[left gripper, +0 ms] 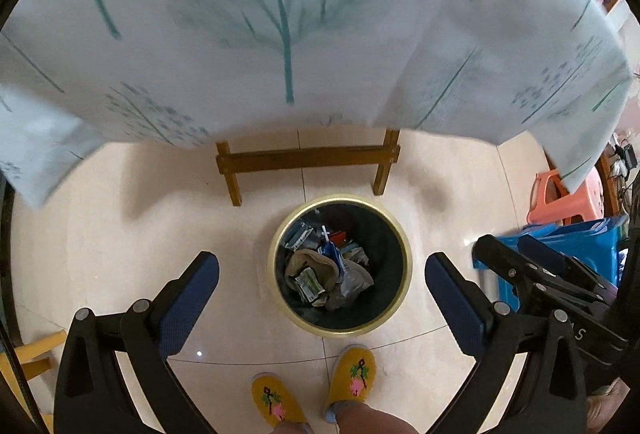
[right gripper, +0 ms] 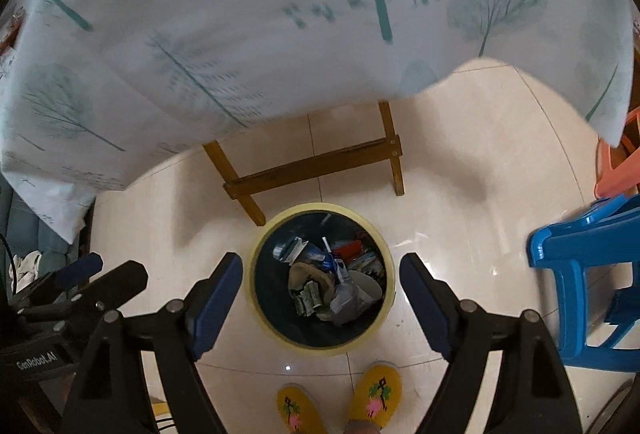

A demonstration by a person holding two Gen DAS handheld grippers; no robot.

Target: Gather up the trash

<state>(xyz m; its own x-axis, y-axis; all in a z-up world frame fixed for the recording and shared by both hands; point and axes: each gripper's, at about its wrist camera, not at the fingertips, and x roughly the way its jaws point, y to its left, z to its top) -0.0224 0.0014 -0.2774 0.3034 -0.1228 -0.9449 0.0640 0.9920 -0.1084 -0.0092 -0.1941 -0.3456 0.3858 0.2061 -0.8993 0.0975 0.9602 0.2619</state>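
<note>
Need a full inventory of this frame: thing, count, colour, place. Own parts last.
trash bin: 1, pale yellow rim, dark inside, on the floor in front of the feet
trash: a pile, mixed wrappers and paper, inside the bin
tablecloth: 1, pale blue-white with teal tree prints, hanging over the table edge above the bin
table frame: 1, brown wood, two legs and a crossbar behind the bin
blue stool: 1, blue plastic, to the right of the bin
orange stool: 1, orange-pink plastic, beyond the blue one
floor: pale cream tiles
slippers: 2, yellow with flower motifs, on the person's feet
left hand-held gripper: 1, black with blue pads, open, empty, above the bin
right hand-held gripper: 1, same, open, empty
</note>
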